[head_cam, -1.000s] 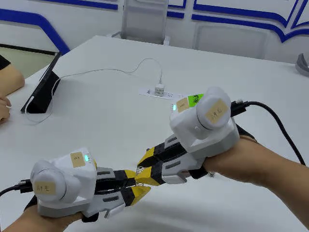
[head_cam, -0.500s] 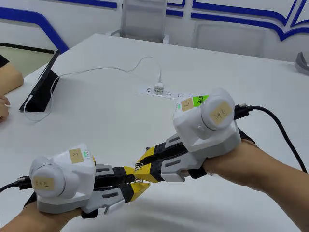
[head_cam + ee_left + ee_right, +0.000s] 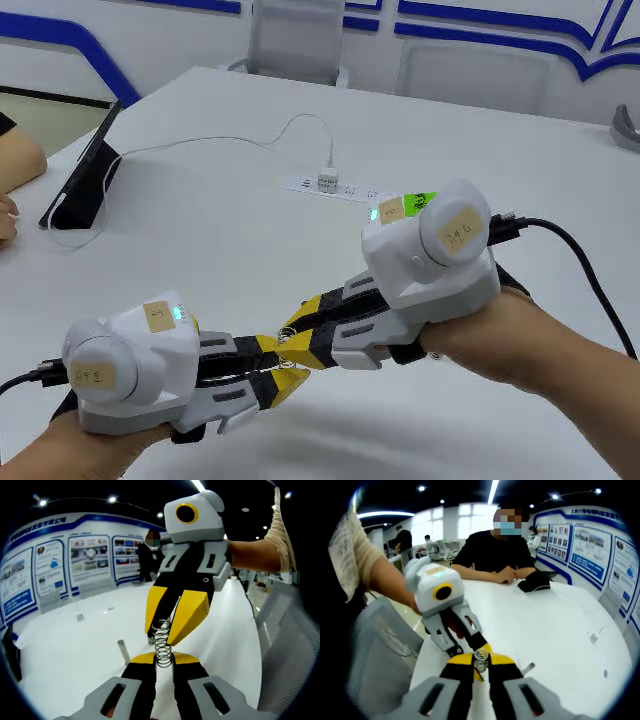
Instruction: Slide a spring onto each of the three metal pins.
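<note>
Silvery wire spring (image 3: 161,642), small and open-coiled, held in the air above a white table (image 3: 220,250), between the tips of two yellow-jawed grippers that meet nose to nose. In the left gripper view, the left gripper (image 3: 157,661) has its jaws drawn nearly together on the spring's near end, so it appears to be clamping it. The spring's far end sits between the jaws of the right gripper (image 3: 480,660), which flank it closely. Whether they press on it or only surround it cannot be told.

The spring's long axis runs straight out along the left gripper's jaws, pointing at the right gripper. It looks closer to lying along the table than standing on end, though the exact tilt is unclear. A short grey metal pin (image 3: 121,651) stands upright on the table, off to one side of the spring and apart from it, with nothing on it.

The spring is likely very light and smooth, and easy to squash or bend. A hard pinch across the coils could deform it or shoot it out of the jaws. The safest hold is probably a gentle grip across the last few coils at one end. That leaves the other end open, so it can be turned upright over the pin
</note>
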`<state>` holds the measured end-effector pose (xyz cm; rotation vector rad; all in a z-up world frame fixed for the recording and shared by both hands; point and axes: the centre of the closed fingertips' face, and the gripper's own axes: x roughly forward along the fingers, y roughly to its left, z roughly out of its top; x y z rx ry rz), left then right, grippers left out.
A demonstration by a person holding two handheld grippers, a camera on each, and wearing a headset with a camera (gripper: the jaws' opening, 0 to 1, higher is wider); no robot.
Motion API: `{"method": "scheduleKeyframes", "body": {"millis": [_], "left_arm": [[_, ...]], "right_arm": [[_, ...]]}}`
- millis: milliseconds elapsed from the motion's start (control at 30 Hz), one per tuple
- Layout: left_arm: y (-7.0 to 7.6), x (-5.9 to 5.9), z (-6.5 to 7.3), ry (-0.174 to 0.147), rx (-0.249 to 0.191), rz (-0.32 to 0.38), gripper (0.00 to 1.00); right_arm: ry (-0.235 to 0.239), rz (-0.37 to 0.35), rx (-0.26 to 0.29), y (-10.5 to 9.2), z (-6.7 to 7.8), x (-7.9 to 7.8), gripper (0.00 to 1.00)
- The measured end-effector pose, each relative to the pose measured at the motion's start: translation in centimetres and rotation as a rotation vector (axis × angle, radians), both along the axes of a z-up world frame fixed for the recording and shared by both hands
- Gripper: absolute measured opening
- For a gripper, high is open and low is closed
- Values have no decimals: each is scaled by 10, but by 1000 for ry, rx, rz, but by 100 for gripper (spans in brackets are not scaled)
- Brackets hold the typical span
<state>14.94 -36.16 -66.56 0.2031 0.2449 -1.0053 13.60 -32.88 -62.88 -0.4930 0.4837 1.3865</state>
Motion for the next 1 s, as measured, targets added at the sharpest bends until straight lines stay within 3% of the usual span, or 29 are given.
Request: {"method": "scheduleKeyframes", "body": {"millis": [333, 600, 1000], "left_arm": [[2, 1, -1, 9, -1, 14, 22], [8, 6, 0, 21, -11, 47, 36], [13, 9, -1, 32, -15, 76, 46]], "right_arm": [[-5, -21, 6, -1, 2, 4, 12], [-8, -37, 16, -2, 5, 9, 12], [-15, -59, 23, -6, 7, 14, 12]]}}
